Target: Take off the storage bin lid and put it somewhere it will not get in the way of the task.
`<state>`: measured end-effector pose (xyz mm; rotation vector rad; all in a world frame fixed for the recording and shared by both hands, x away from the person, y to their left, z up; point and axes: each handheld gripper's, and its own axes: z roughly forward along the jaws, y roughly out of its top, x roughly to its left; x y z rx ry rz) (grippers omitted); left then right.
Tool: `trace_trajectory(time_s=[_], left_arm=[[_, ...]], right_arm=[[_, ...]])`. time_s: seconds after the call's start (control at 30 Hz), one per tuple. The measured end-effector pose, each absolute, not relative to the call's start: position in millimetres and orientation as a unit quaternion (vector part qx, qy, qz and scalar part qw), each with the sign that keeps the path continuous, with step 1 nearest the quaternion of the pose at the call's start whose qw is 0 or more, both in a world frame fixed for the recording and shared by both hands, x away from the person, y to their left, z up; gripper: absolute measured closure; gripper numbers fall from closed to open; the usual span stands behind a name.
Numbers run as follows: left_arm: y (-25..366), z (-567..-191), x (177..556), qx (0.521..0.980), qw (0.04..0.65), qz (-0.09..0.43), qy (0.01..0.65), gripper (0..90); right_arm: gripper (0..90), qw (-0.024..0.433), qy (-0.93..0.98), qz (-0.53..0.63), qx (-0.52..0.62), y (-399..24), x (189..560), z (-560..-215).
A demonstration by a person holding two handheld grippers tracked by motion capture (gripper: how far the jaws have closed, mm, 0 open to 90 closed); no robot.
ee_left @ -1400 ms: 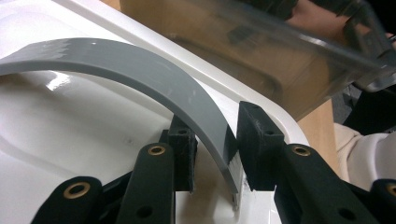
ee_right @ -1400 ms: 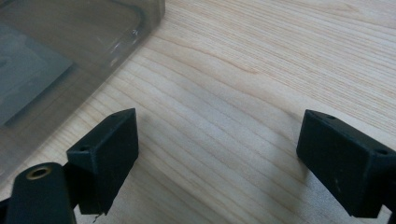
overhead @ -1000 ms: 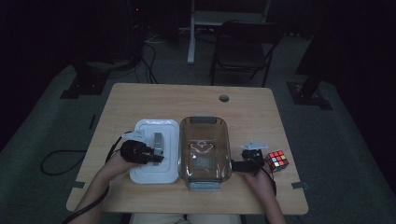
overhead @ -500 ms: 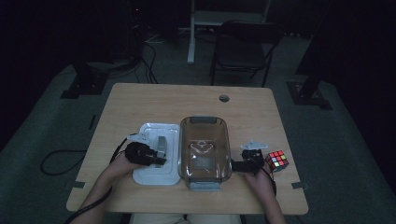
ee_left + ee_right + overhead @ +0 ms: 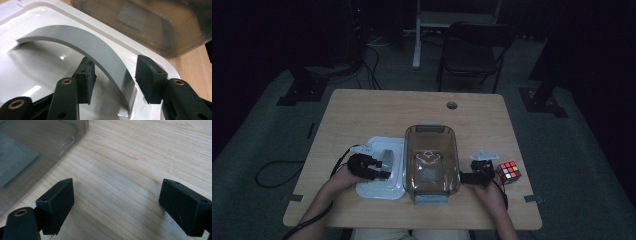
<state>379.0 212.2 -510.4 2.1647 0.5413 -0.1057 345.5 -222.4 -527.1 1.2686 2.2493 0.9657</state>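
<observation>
A white lid (image 5: pixel 379 172) (image 5: pixel 32 72) lies on the table to the left of a clear brownish box (image 5: pixel 431 160) (image 5: pixel 155 22) (image 5: pixel 27 147). The lid carries a curved grey handle (image 5: pixel 92 53) (image 5: pixel 388 159). My left gripper (image 5: pixel 373 167) (image 5: pixel 115 81) is open, with one jaw on each side of the handle's near end, not pressing it. My right gripper (image 5: pixel 471 176) (image 5: pixel 116 202) is open over bare wood just right of the box, with nothing between its jaws.
A colourful puzzle cube (image 5: pixel 508 172) sits on the wooden table (image 5: pixel 412 107) right of my right gripper. A round cable hole (image 5: pixel 452 105) is at the table's far side. A chair (image 5: pixel 472 47) stands beyond the table.
My left gripper has moved right and forward across the lid until its jaws straddle the grey handle. The right gripper has stayed in place beside the box.
</observation>
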Motion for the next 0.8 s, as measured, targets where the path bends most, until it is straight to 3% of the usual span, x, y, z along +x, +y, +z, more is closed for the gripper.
trace_trajectory(time_s=[0.1, 0.37, 0.47, 0.63, 0.7, 0.8], left_arm=[[213.6, -506.6, 378.4, 0.868, 0.437, -0.037, 0.233, 39.3], [221.6, -501.7, 376.2, 0.854, 0.448, -0.029, 0.261, 38.3], [223.8, -498.3, 373.1, 0.857, 0.444, -0.021, 0.263, 29.4], [233.2, -492.8, 368.6, 0.849, 0.450, -0.004, 0.278, 26.1], [237.4, -492.4, 367.6, 0.846, 0.450, -0.003, 0.286, 17.7], [243.6, -492.3, 365.7, 0.842, 0.449, 0.004, 0.299, 16.6]], right_arm=[[12.6, 0.191, 0.801, 0.344, 0.452, -222.4, 345.5, -527.1], [12.6, 0.191, 0.801, 0.344, 0.452, -222.4, 345.5, -527.1], [12.6, 0.191, 0.801, 0.344, 0.451, -222.4, 345.5, -527.1], [12.6, 0.191, 0.801, 0.344, 0.452, -222.4, 345.5, -527.1], [12.6, 0.191, 0.801, 0.344, 0.451, -222.4, 345.5, -527.1], [12.6, 0.191, 0.801, 0.344, 0.452, -222.4, 345.5, -527.1]])
